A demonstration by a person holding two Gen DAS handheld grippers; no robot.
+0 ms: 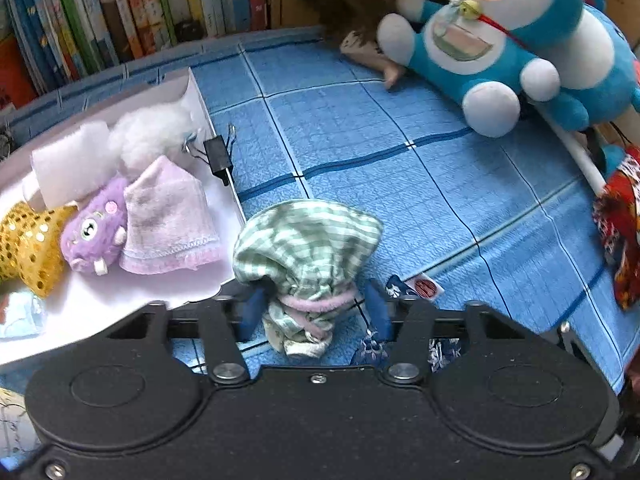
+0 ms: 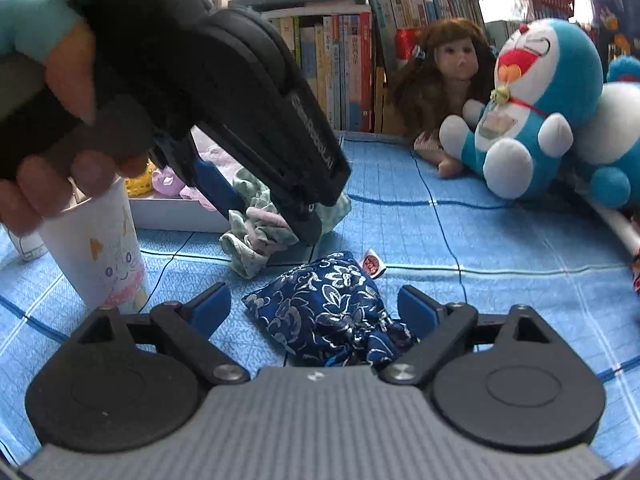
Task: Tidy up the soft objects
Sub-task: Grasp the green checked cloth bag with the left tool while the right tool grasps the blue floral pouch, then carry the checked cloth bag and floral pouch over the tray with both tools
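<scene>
A green-and-white striped cloth pouch (image 1: pixel 308 248) with a pink tie lies on the blue checked mat, and my left gripper (image 1: pixel 316 308) stands open around its tied neck. The right wrist view shows the same pouch (image 2: pixel 256 232) between the left gripper's fingers. A dark blue floral pouch (image 2: pixel 324 308) lies on the mat between the jaws of my open right gripper (image 2: pixel 316 308); neither jaw touches it. A white box (image 1: pixel 132 292) to the left holds a purple plush (image 1: pixel 96 236), a pink cloth (image 1: pixel 168 220), a gold sequin item (image 1: pixel 28 240) and white fluff (image 1: pixel 148 132).
A blue Doraemon plush (image 1: pixel 492 40) and a doll (image 2: pixel 448 76) sit at the mat's far edge before a row of books (image 1: pixel 100 12). A paper cup (image 2: pixel 100 248) stands on the left. A red patterned cloth (image 1: pixel 620 224) lies far right. A black binder clip (image 1: pixel 218 156) grips the box wall.
</scene>
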